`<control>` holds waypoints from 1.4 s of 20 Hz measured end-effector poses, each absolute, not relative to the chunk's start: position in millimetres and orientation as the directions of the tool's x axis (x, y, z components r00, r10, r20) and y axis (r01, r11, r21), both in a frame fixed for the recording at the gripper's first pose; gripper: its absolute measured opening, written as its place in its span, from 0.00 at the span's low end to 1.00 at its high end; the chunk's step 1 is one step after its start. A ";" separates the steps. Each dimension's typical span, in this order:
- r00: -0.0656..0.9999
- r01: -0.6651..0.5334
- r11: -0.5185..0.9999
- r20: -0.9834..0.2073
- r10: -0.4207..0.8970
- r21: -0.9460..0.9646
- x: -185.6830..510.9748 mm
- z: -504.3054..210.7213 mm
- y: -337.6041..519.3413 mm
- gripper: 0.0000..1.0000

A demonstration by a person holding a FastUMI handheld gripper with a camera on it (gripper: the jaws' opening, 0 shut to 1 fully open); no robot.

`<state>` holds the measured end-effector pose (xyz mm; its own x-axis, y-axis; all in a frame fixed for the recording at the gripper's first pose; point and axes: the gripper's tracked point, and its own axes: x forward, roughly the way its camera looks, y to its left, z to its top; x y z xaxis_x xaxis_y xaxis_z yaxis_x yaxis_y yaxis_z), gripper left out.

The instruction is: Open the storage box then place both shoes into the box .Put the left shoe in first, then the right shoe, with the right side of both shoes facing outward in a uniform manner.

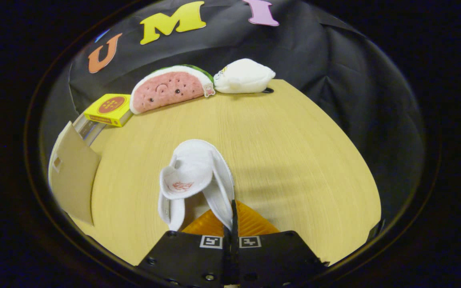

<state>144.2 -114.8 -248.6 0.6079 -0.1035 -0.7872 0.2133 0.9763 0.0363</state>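
Here, going from the left, the storage box [72, 172] stands at the bench's edge with a pale flap hanging open toward the middle; its inside is turned away, so its contents cannot be told. Behind it a yellow carton [108, 109] rests on a grey ledge, with a round reddish label whose print is too small to read. Next along the back of the bench [294, 160] lies a watermelon-slice plush [170, 89] with a small tag at its tip, touching a white pouch [243, 76] just to its right; a dark loop peeks out under the pouch.

Nearer, the white slipper [194, 180] hangs upright just ahead of the gripper [232, 222], sole side folded outward, a faint red stamp on its insole, illegible. The jaws are nearly closed and seem to pinch the slipper's right edge between them, though the exact contact is hard to make out. An orange ribbed pad [250, 224] lies under the fingers, partly covered by the slipper and gripper body.
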 end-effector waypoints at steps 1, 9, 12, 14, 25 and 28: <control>0.598 0.224 0.973 -0.797 -0.088 0.061 141.8 -248.5 -113.1 0.00; 0.591 0.307 0.908 -0.805 0.053 0.285 98.0 -210.1 -82.9 0.00; 0.622 0.305 0.894 -0.780 0.073 0.327 88.1 -180.7 -59.1 0.00; 0.646 0.290 0.899 -0.760 0.068 0.327 85.7 -162.4 -37.2 0.00; 0.741 0.110 0.908 -0.642 0.197 0.405 96.3 -63.1 151.9 0.00; 0.759 0.090 0.914 -0.621 0.195 0.397 109.1 -52.3 200.7 0.00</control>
<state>109.1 200.7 -52.3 0.7594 0.1948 -0.6208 0.0899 0.9136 0.3966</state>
